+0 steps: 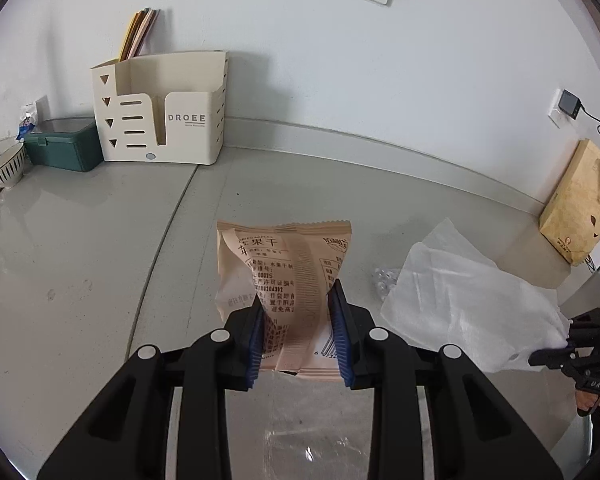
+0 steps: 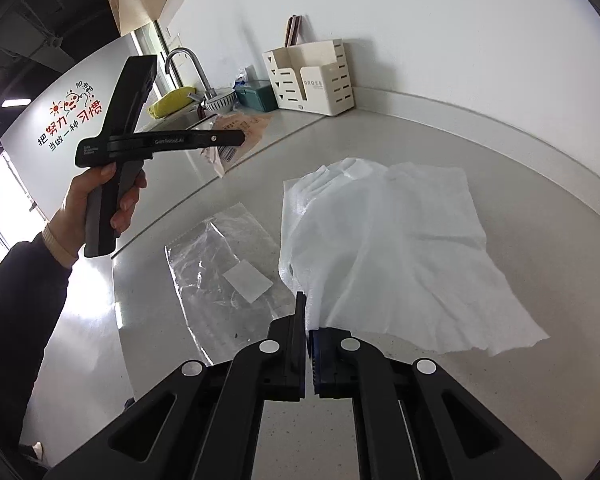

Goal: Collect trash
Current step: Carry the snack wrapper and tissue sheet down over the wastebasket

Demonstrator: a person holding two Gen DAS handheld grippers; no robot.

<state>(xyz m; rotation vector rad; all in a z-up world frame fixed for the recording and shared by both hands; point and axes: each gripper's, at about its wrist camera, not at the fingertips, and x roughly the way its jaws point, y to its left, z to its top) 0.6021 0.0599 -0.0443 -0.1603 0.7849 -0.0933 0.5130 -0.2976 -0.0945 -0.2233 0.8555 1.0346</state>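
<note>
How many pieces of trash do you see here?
3. The snack wrapper is held in the left tool, the white tissue is pinched by the right tool, and the clear plastic bag lies on the counter. More may be hidden.

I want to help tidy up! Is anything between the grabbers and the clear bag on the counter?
No object covers the clear bag. But the left gripper grips a snack packet and the right gripper pinches a tissue.

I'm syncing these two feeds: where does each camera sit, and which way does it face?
Left wrist: on the left gripper, facing down-forward at the held snack packet; the right gripper shows at the right edge.
Right wrist: on the right gripper, facing the pinched white tissue; the left hand shows.
Shared: tissue, packet, plastic bag, cream organizer.
</note>
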